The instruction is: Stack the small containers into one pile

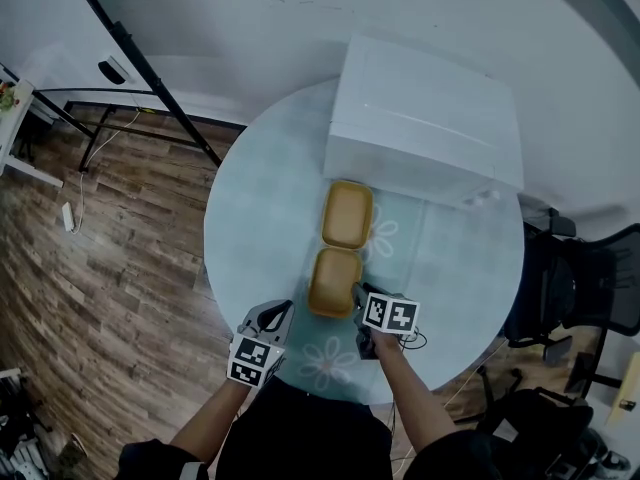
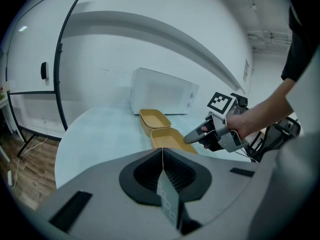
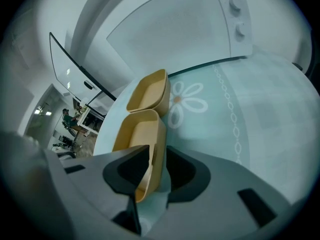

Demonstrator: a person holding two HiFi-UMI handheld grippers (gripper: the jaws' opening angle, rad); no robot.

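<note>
Two steps: lift the near container (image 1: 334,282) level, then lower it into the far container (image 1: 347,214) just ahead on the counter (image 1: 255,218). The right claw (image 1: 357,292) pinches its wall; the left claw (image 1: 283,311) is closed, empty.

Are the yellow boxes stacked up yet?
Not yet. Nothing is stacked: the near container and the far container both sit end to end on the table. In hand: the right tongs are pinching the near container's side wall, while the left tongs are shut and hold nothing. Still left: lifting one container and setting it into the other to make one pile.
</note>
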